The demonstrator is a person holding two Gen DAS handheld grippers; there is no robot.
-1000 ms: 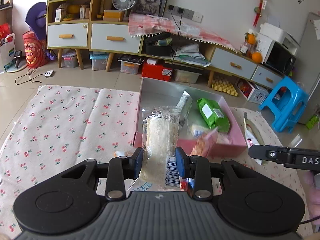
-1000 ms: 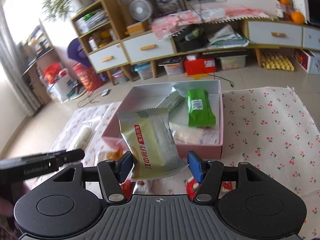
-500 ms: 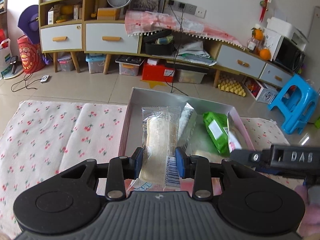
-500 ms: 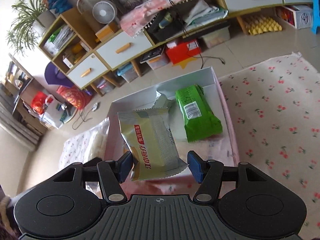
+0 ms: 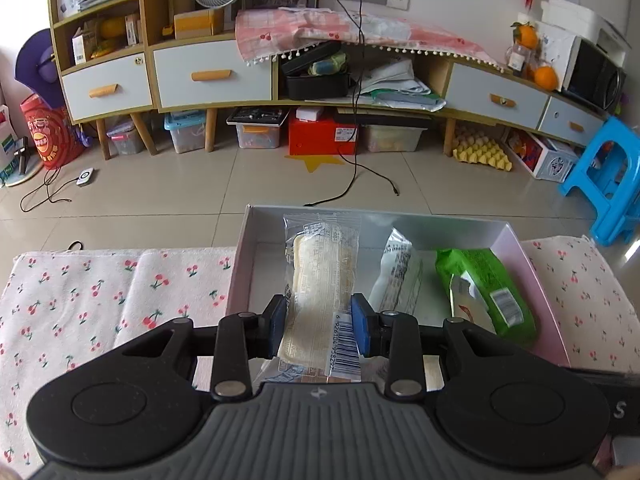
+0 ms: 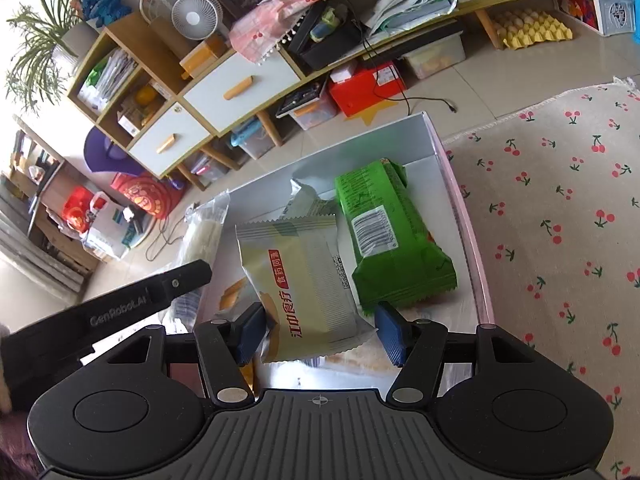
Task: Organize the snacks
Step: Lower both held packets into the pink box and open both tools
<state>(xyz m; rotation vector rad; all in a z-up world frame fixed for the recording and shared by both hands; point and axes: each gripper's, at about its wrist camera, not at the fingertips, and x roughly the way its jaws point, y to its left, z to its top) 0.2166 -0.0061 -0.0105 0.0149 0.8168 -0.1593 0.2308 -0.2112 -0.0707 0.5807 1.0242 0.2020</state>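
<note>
Two packets gripped: left gripper [image 5: 319, 330] fingers clamp barcoded clear wafer packet [image 5: 321, 288]; right gripper [image 6: 319, 334] fingers clamp beige "江中食疗" packet [image 6: 302, 280].

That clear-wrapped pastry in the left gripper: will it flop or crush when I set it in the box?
The clear-wrapped pastry stands upright above the left gripper without drooping, so probably fairly stiff. Its glossy film may slip. The pale filling looks soft, likely crushable, so I would ease it into the box.
</note>
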